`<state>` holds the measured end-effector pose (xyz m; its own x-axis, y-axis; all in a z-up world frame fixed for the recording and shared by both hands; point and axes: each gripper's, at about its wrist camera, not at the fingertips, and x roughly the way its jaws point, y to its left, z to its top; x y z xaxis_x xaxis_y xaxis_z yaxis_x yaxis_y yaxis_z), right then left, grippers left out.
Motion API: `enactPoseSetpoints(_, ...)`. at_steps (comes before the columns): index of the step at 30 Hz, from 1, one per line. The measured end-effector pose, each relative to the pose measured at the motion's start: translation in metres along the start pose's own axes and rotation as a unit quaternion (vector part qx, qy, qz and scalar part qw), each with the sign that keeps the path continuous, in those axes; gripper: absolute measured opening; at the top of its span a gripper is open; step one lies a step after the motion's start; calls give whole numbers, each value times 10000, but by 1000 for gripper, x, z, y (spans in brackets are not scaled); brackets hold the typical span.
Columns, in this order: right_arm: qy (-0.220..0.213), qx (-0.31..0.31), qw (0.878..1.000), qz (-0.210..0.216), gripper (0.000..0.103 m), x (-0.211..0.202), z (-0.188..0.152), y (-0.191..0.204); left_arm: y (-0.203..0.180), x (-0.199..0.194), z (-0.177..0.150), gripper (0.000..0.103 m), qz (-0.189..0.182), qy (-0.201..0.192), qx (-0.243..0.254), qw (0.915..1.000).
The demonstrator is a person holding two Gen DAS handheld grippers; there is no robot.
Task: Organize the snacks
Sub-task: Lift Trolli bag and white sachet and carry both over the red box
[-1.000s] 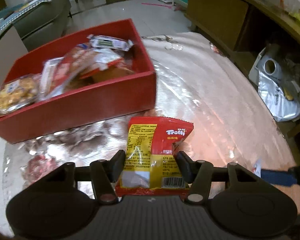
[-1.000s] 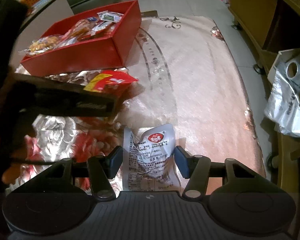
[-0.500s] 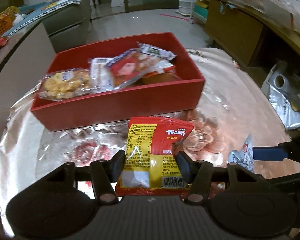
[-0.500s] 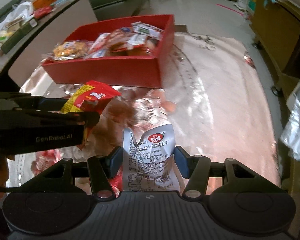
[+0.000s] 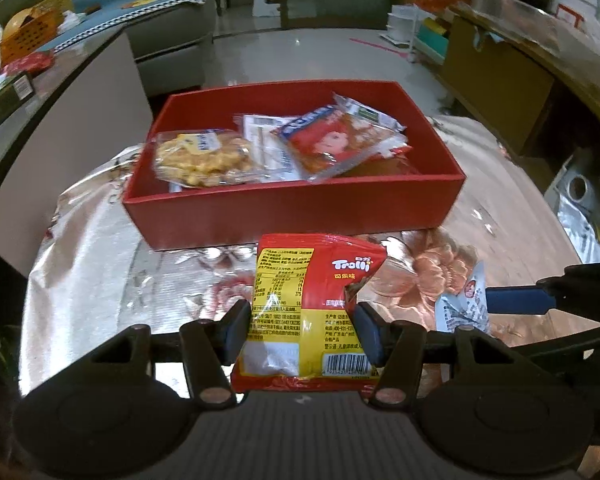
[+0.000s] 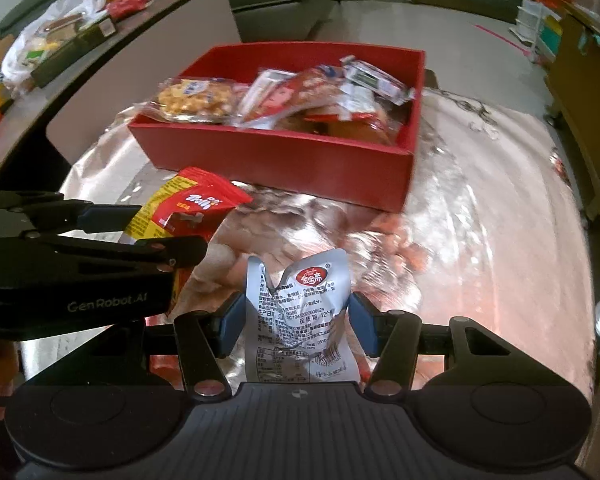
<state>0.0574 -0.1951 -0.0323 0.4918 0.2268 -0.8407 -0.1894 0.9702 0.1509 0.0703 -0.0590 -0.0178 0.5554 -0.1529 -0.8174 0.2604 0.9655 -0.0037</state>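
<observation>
The left gripper point(image 5: 302, 330) clamps a red-and-yellow candy bag point(image 5: 312, 312); the right gripper point(image 6: 296, 322) clamps a silver packet point(image 6: 300, 316). Both hover above the shiny floral tablecloth point(image 6: 480, 240), near the red box point(image 5: 292, 208) of snacks, probably closer than one second ago. A sofa point(image 5: 172, 28) stands behind.

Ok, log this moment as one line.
left gripper: shut on Trolli packet | right gripper: shut on silver packet | red box: ahead, part-filled
</observation>
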Motion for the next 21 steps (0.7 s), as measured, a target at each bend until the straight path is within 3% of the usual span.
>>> enactPoseSetpoints(21,45,-63,10000,36,64,12,9,13,24,-5,-3,50,113,-55,-208,9997)
